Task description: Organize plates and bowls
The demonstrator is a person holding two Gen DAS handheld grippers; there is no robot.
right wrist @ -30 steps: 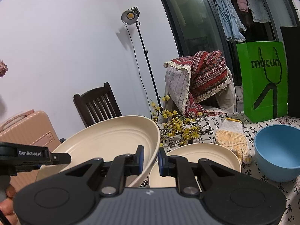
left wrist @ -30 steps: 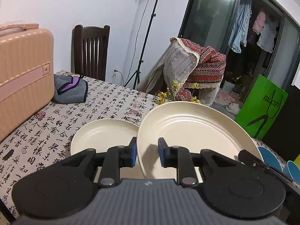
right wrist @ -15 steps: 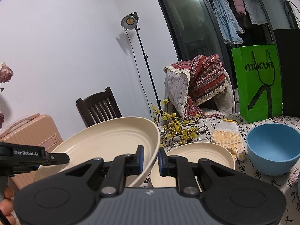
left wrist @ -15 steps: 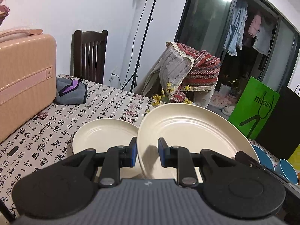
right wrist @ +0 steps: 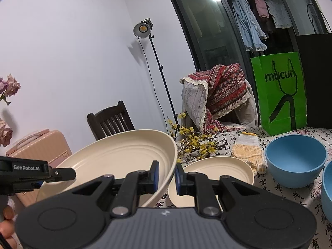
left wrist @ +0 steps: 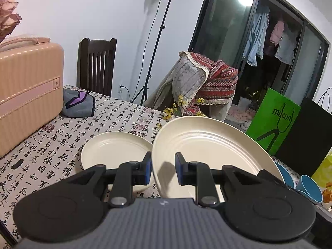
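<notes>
Opposed wrist views (close), sharing lifted plate point(left wrist: 207, 145)

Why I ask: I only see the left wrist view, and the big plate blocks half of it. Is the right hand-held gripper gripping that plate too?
Observer: Yes, the right hand-held gripper is shut on the opposite rim of the big plate.
Operator: What lies past the second plate?
Observer: A knit glove lies on the table between the second plate and a blue bowl.
Operator: Anything in that bowl?
Observer: No, its inside shows bare.
</notes>
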